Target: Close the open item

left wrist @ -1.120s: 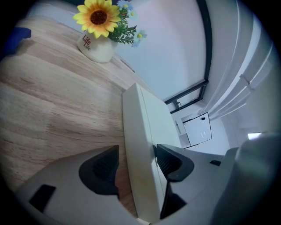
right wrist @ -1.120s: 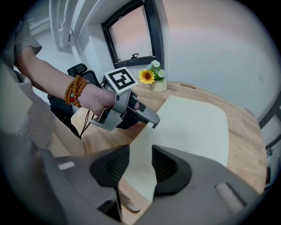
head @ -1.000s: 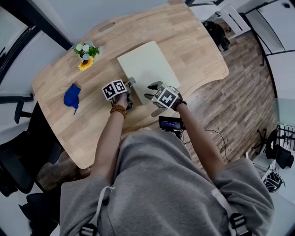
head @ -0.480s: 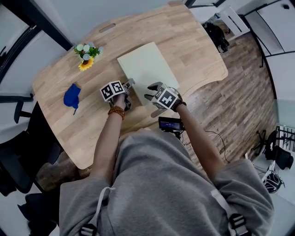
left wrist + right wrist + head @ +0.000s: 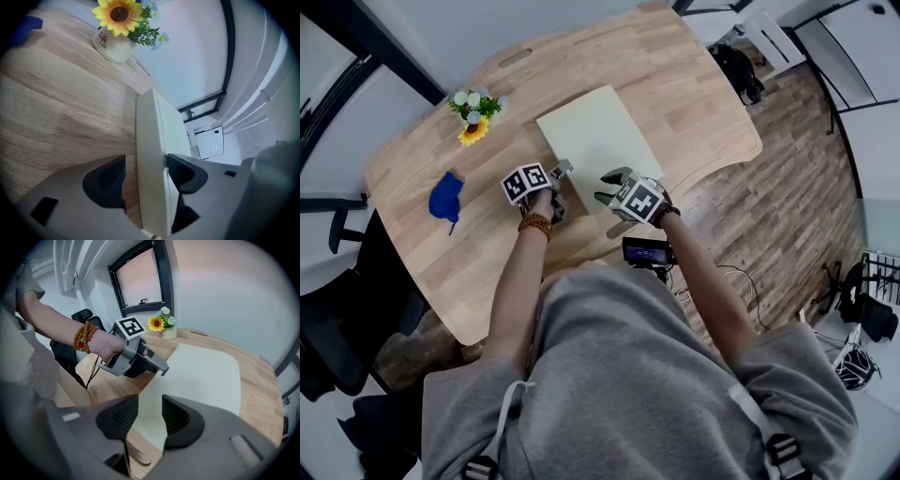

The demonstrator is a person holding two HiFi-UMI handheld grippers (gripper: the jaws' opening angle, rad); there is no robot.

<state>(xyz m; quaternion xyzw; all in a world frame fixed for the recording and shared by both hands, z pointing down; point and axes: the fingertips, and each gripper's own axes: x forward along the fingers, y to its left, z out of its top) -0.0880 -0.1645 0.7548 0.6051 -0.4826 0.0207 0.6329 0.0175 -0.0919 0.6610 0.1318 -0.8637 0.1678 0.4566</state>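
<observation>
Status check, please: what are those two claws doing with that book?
Left gripper open, straddling an edge of the cream book. Right gripper open, empty, above its near edge. Book lies flat, looks closed. Sunflower pot well clear.

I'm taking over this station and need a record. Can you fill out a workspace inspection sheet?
Surface: wooden table, light grain.
Job's things: cream folder lies flat and looks closed.
Clutter: flower pot and blue object, both left of the folder.
Grippers: left gripper open, the folder's edge between its jaws; right gripper open and empty, over the folder's near edge.
Cables: thin black cord hangs from the left gripper.
Surroundings: plank floor, black chair.
</observation>
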